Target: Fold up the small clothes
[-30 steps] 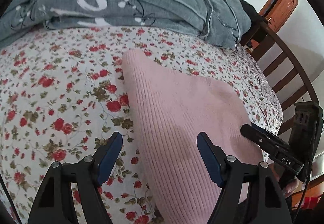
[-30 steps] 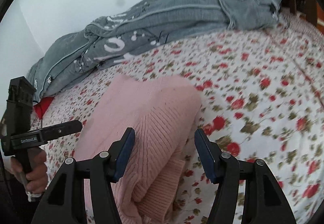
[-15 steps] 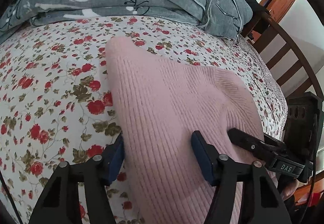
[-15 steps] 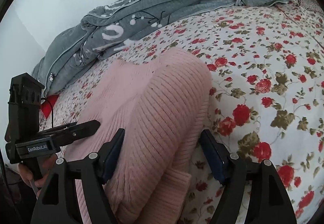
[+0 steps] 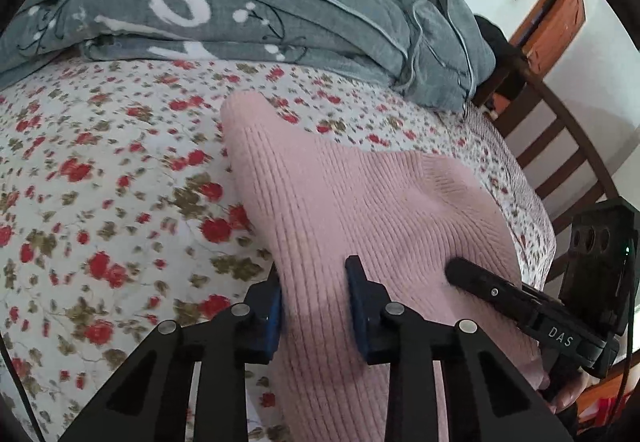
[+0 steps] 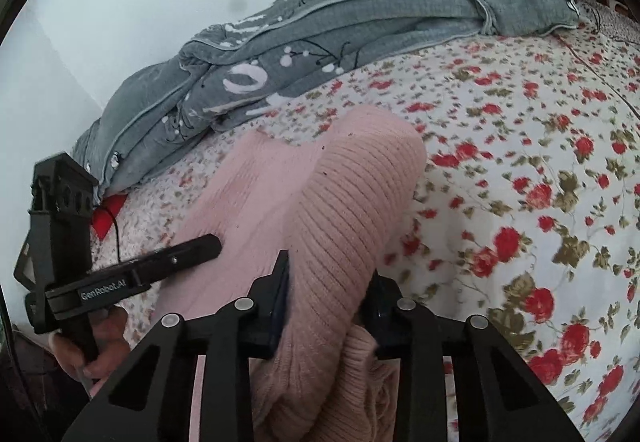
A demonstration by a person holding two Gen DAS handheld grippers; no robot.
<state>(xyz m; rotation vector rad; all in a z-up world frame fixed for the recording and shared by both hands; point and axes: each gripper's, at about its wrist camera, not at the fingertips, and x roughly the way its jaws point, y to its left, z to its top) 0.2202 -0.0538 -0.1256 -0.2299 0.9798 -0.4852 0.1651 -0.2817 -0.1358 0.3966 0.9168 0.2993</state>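
2 grippers (image 5: 314,302) (image 6: 326,298) closing on pink sweater (image 5: 360,202) folds.

A knitted garment (image 5: 360,202) lies on the bed (image 5: 100,202) near its front edge, one end reaching toward the middle of the bed. A bunched quilt (image 5: 240,14) is heaped along the far edge, against the wall (image 6: 140,2). The left gripper (image 5: 314,296) sits at the garment's left part, its jaws closing with a fold of the knit between them; the right gripper (image 6: 328,290) does likewise at the garment's right part, the two side by side. A slatted wooden bed end (image 5: 560,146) stands at the bed's right edge.
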